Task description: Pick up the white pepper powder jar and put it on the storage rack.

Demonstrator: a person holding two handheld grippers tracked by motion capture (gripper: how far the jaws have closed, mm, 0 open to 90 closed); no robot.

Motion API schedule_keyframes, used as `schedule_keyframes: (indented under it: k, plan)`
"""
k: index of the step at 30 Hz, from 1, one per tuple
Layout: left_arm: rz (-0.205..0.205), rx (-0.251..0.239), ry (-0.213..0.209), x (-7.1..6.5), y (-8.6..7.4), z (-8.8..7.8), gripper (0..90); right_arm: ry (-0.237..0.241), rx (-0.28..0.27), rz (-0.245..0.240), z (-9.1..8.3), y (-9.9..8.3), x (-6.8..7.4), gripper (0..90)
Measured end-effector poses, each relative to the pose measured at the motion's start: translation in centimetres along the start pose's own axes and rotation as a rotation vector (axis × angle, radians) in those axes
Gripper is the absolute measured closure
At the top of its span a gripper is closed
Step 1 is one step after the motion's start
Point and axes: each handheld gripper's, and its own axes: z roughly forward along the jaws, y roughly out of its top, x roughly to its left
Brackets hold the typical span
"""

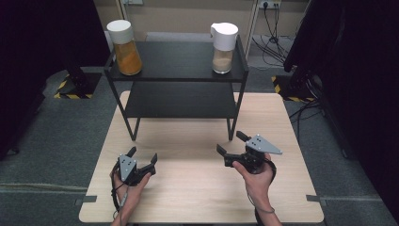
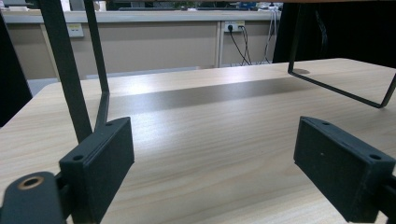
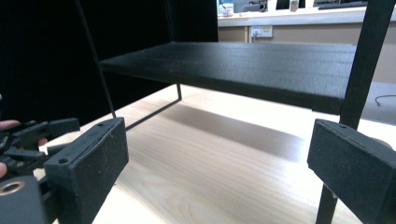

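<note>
Grey carpet floor, beige wall with sockets, black curtains at both sides

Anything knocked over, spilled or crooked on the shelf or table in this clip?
Nothing stands out. Both jars, orange-filled and beige-filled, stand upright and capped on the black shelf. No spill shows on the table. Both tools, left and right, are open.
</note>
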Motion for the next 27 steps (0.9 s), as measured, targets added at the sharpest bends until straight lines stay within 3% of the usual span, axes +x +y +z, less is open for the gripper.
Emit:
schedule_keyframes:
  k: [27]
  plan:
    - [-0.002, -0.002, -0.002, 0.0, 0.0, 0.0, 11.5, -0.021, 0.092, 0.012, 0.0, -3.5, -0.5, 5.8]
